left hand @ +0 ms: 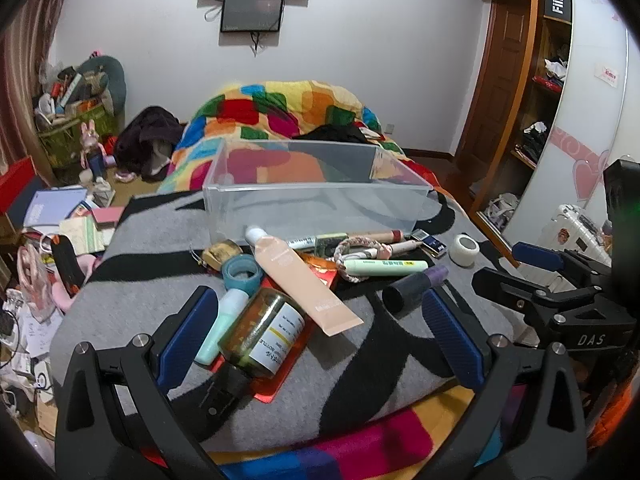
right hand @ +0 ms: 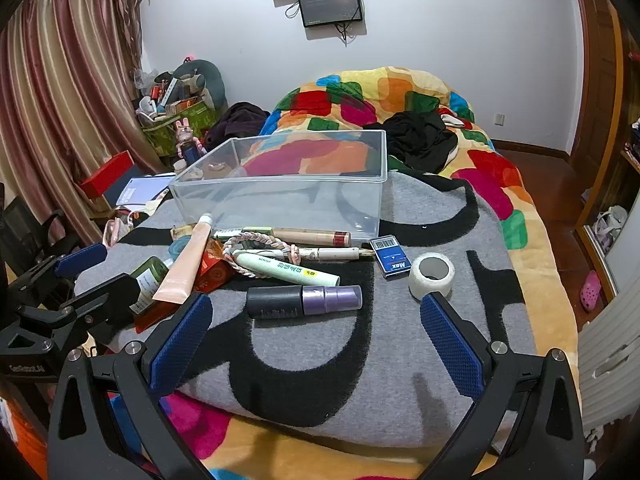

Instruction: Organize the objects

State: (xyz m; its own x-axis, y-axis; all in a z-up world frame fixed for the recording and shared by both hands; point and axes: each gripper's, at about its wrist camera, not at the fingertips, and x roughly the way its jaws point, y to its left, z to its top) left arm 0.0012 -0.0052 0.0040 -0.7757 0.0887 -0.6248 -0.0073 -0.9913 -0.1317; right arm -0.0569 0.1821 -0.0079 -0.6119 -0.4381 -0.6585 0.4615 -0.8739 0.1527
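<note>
Grey-and-black woven blanket covers the near end of a bed, small toiletries piled on it in front of a clear rectangular plastic bin, which stands empty just behind the pile. Left gripper spread wide, blue pads released, holding nothing; between its fingers lie an amber glass bottle with white label, a mint-green small bottle beside it and a peach squeeze tube resting across the bottle. Right gripper also spread wide, empty, hovering over the blanket; a black-and-purple cylindrical stick lies on its side just ahead between its fingers. White tape roll sits upright near the right pad, blue matchbox-like packet just beside it. Pale green marker pen and braided pink-white bracelet overlap mid-pile. Teal tape ring touches the mint bottle's cap. Multicoloured patchwork duvet heaped behind the bin.
</note>
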